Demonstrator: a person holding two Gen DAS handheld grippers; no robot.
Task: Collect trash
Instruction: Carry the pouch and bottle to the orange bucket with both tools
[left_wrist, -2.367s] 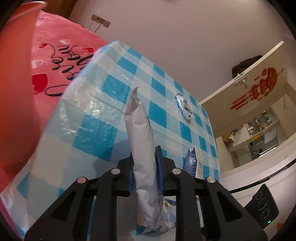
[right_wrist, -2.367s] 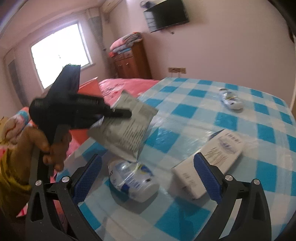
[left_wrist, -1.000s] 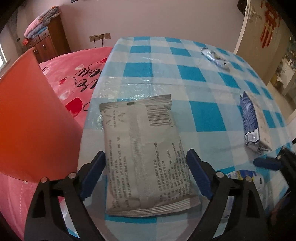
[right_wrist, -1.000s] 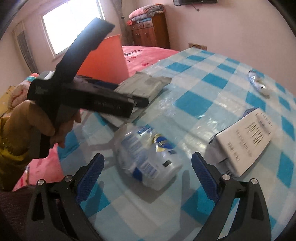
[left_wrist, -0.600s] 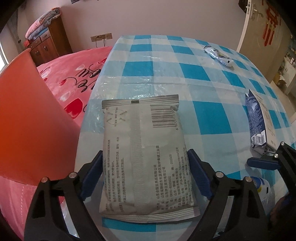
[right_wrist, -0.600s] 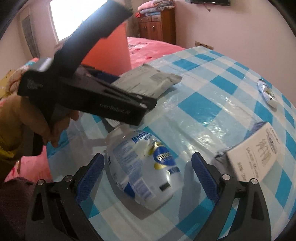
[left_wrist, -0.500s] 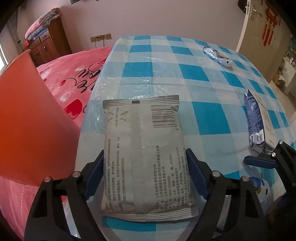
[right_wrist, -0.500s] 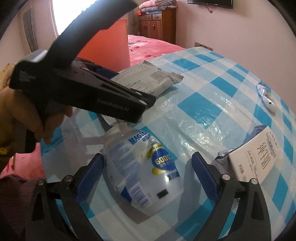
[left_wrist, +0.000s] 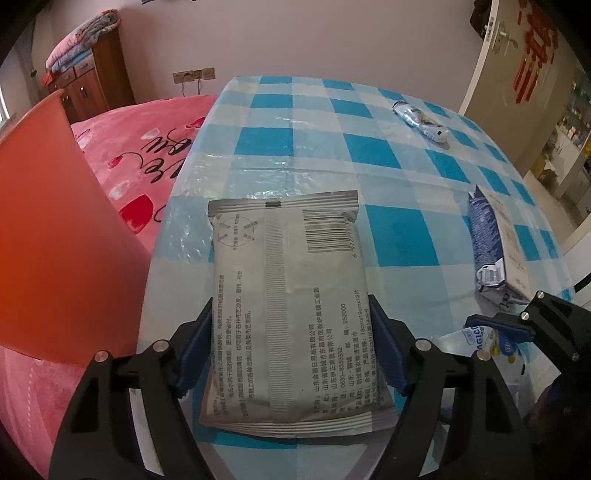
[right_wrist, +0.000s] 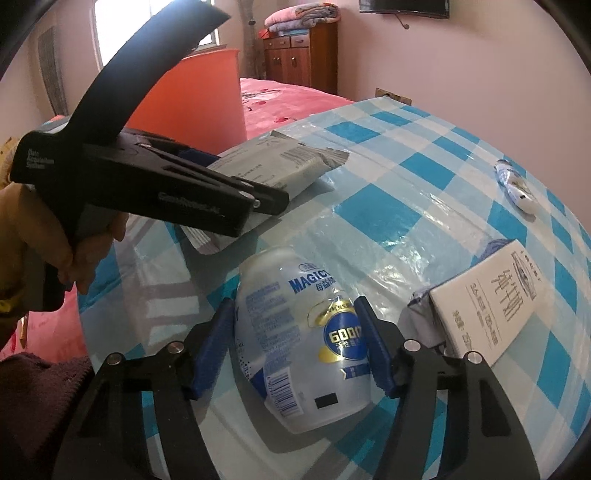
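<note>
A table with a blue-and-white checked cloth (left_wrist: 399, 236) holds four pieces of trash. Leftmost, beside the table, stands one orange bin (left_wrist: 55, 236). Next, one flat grey packet (left_wrist: 291, 295) lies near the table's left edge; the left gripper (left_wrist: 291, 350) has just been closing, its blue pads now touching the packet's two sides. Then one clear plastic bottle (right_wrist: 306, 343) lies on its side, pinched by the right gripper (right_wrist: 301, 347), which has just been closing too. Further right lies one blue-and-white carton (right_wrist: 491, 314). Far back right, one small crumpled wrapper (left_wrist: 421, 120) lies well apart.
</note>
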